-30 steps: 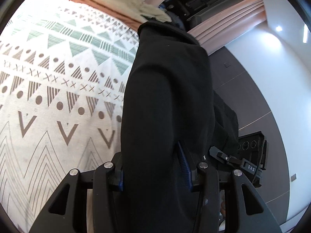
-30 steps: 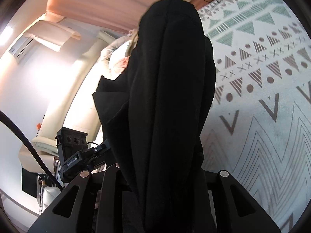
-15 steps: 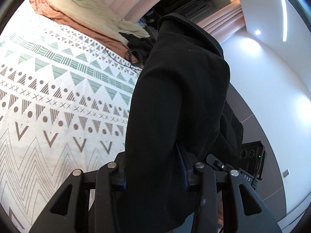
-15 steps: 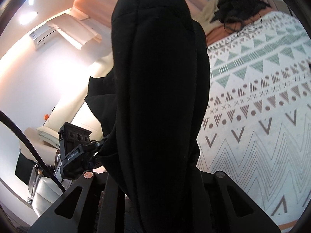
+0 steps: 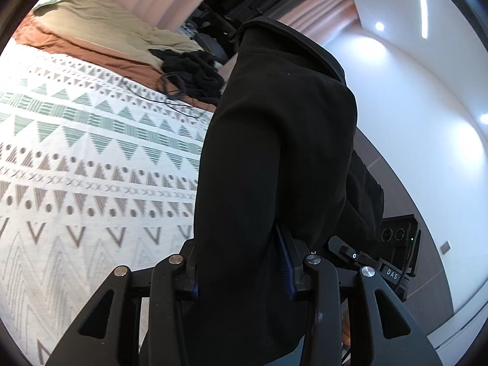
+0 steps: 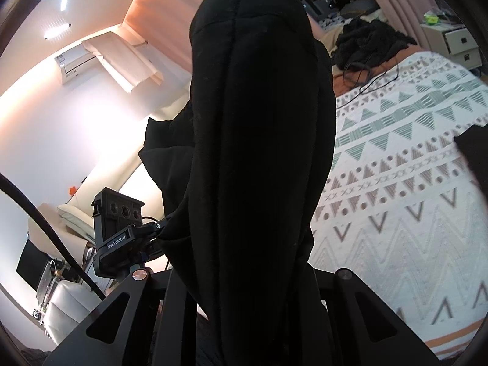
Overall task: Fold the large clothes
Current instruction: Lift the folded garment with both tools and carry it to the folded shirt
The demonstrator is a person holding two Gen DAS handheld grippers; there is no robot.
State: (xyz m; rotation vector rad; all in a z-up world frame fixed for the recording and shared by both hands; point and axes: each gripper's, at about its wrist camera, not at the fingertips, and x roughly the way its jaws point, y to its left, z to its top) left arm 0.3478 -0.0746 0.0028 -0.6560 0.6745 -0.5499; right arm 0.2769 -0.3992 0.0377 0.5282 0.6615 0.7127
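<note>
A large black garment (image 5: 274,152) hangs in a thick bunch above the bed. My left gripper (image 5: 241,262) is shut on it, its blue pads (image 5: 285,262) pressing the cloth from both sides. In the right wrist view the same black garment (image 6: 259,152) drapes over my right gripper (image 6: 253,277) and hides its fingers; the cloth rises out from between the jaws, held. The fabric stretches between the two grippers, which stand side by side above the patterned bedspread (image 5: 76,183).
The bedspread (image 6: 411,213) covers the bed. A heap of black clothes (image 5: 195,67) and a thin cable (image 5: 170,91) lie at the far end beside a beige blanket (image 5: 100,21). A white drawer unit (image 6: 457,42) stands beyond the bed. White wall on the other side.
Both grippers have risen with the black garment, lifting it higher off the bed. The far end of the bed with the black heap has come into view.
</note>
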